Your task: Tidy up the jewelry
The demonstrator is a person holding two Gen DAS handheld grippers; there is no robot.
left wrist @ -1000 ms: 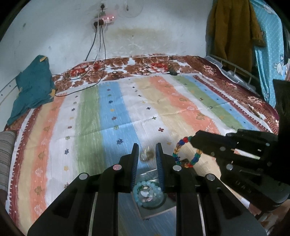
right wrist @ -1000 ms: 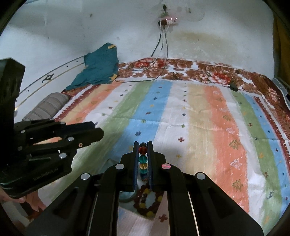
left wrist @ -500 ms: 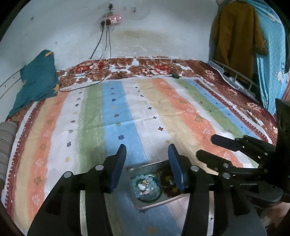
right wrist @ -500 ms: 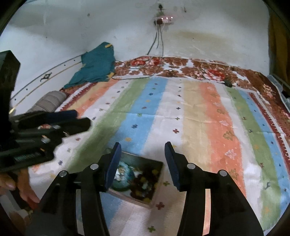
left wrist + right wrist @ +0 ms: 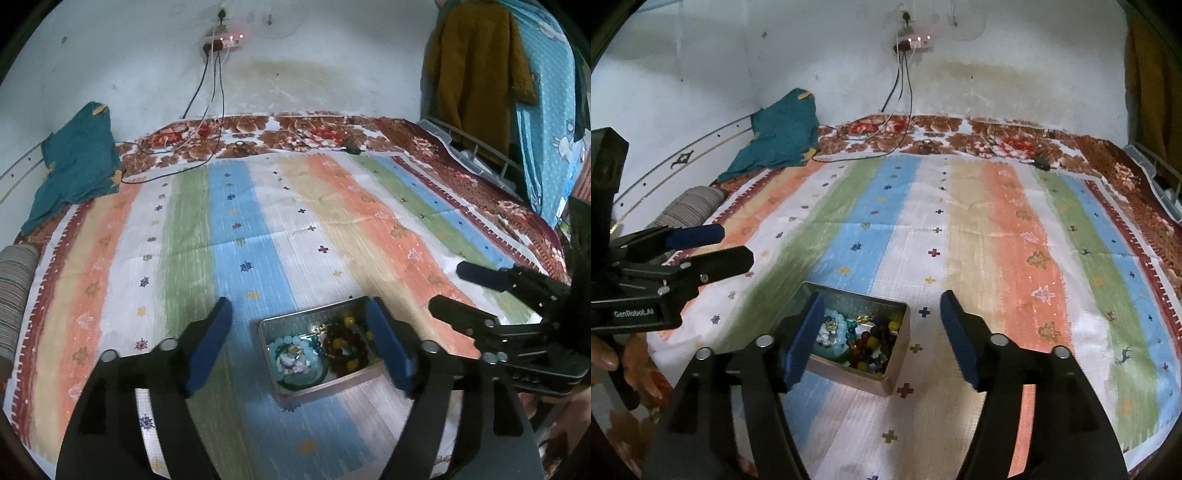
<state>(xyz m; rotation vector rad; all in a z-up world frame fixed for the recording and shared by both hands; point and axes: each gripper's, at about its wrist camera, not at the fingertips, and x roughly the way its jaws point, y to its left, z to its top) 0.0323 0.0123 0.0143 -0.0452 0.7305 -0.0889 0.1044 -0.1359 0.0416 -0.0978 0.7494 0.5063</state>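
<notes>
Nearest the lens in the left wrist view: left gripper (image 5: 299, 339), blue-padded fingers (image 5: 208, 345) spread wide, nothing between them, raised above the bedspread. Same story on the other side: right gripper (image 5: 879, 341) with jaws far apart, empty, hanging over the near right corner of the tin.

Just beyond the fingertips: small metal tin (image 5: 280, 323) lying flat on the striped bedspread (image 5: 236, 229), lid off or absent. Inside, a pale aqua bead bracelet (image 5: 295, 356) to the left half, dark red and yellow beads (image 5: 345, 341) heaped to the right, the two touching in the middle.

Judging by this, jewelry already in the tin, no loose piece visible on the cloth nearby; step in hand probably a clear retreat or a final tidy.

For doing that well:
- Keep both sets of fingers wide while lifting away, so no pad snags a strand and drags it over the rim.
- Lift straight up, not sideways; light tin, soft bedding, easy to tip.
- For any tidying, reach in with one gripper only, the other steadying the tin wall.

Farther off: teal cloth (image 5: 75, 162) at the far left edge, cables (image 5: 173, 168) trailing from a wall socket (image 5: 221, 38), well apart from the work.
</notes>
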